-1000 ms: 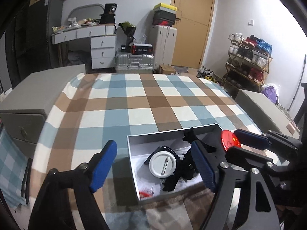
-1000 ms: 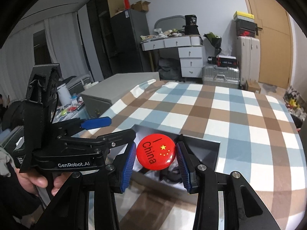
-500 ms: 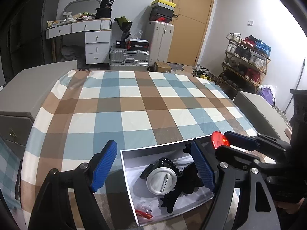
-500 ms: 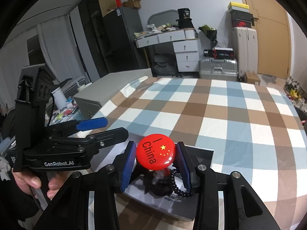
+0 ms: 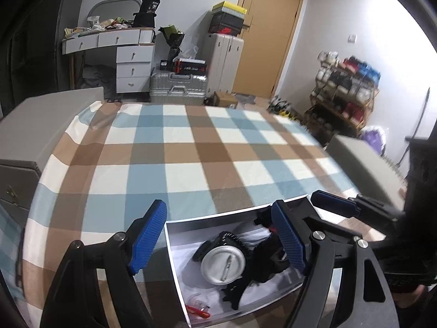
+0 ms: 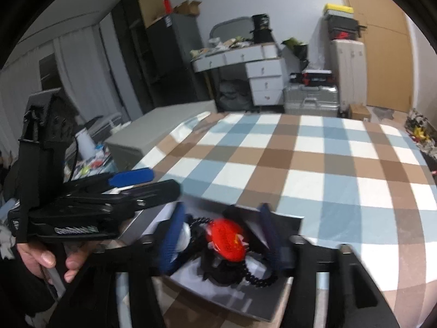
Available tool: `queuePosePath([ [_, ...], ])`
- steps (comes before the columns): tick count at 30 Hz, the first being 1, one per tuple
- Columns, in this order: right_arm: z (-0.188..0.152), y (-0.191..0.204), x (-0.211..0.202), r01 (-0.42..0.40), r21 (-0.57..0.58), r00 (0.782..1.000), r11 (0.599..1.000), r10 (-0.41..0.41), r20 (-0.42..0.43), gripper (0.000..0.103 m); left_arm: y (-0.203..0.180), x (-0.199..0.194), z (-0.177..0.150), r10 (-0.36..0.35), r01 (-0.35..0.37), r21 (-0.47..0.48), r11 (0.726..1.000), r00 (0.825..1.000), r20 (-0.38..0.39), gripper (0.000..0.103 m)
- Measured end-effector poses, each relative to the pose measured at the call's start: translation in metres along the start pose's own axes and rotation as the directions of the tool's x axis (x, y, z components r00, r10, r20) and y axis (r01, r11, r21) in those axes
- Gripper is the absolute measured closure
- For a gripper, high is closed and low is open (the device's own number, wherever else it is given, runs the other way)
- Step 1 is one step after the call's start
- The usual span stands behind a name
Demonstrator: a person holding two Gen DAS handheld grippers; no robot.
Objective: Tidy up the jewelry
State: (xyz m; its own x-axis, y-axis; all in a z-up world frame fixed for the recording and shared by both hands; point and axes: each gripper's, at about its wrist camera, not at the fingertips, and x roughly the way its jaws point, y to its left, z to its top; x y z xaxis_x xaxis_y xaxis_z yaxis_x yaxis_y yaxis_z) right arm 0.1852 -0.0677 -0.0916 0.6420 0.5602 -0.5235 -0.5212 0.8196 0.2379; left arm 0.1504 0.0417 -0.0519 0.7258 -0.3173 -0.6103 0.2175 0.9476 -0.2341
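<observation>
A shallow grey-walled box (image 5: 177, 262) with a white lining lies on the checked tablecloth. It holds a round white badge (image 5: 222, 265), black bead strings (image 6: 255, 274) and dark ornaments. My left gripper (image 5: 218, 237) is open and empty, its blue pads astride the box's left half. In the right wrist view the red China badge (image 6: 228, 242) lies blurred among the black pieces inside the box (image 6: 289, 220). My right gripper (image 6: 221, 239) hangs open just above it, pads apart on either side of the badge and not touching it.
The table (image 5: 191, 150) with the checked cloth stretches beyond the box. Grey cabinets stand at its left (image 5: 32, 125) and right (image 5: 360, 161). A small red item (image 5: 198, 310) lies in the box's near corner. Suitcases, a desk and a shoe rack stand far behind.
My right gripper, shut on the red badge before, has come down over the box and opened; the badge now lies inside. The left gripper stayed open over the box.
</observation>
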Motion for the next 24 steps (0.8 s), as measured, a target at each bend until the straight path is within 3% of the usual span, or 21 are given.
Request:
queuePosePath([
  [4, 0.002, -0.004, -0.017, -0.005, 0.032, 0.999, 0.999, 0.003, 0.053, 0.035, -0.002, -0.01, 0.002, 0.005, -0.005, -0.005, 1.0, 1.0, 0.021, 0.026],
  [10, 0.005, 0.003, -0.054, 0.035, 0.029, 0.984, 0.999, -0.039, 0.174, 0.019, -0.011, -0.031, -0.002, 0.048, -0.048, 0.003, 0.999, 0.995, 0.082, 0.024],
  [12, 0.004, 0.008, -0.065, 0.05, 0.021, 0.978, 0.999, -0.053, 0.2, 0.019, -0.01, -0.043, -0.002, 0.03, -0.028, -0.012, 1.0, 0.992, 0.124, 0.024],
  [20, -0.002, 0.023, -0.1, 0.068, 0.007, 0.948, 0.998, -0.067, 0.312, 0.007, -0.02, -0.075, -0.007, 0.071, -0.075, 0.007, 0.997, 0.965, 0.253, 0.023],
  [22, -0.005, 0.029, -0.105, 0.105, -0.009, 0.933, 0.994, -0.095, 0.346, 0.007, -0.02, -0.083, -0.012, 0.078, -0.08, -0.006, 0.997, 0.951, 0.3, 0.018],
  [24, -0.01, 0.038, -0.111, 0.144, -0.042, 0.917, 0.989, -0.118, 0.382, 0.006, -0.018, -0.088, -0.016, 0.098, -0.099, -0.015, 0.995, 0.937, 0.337, 0.005],
])
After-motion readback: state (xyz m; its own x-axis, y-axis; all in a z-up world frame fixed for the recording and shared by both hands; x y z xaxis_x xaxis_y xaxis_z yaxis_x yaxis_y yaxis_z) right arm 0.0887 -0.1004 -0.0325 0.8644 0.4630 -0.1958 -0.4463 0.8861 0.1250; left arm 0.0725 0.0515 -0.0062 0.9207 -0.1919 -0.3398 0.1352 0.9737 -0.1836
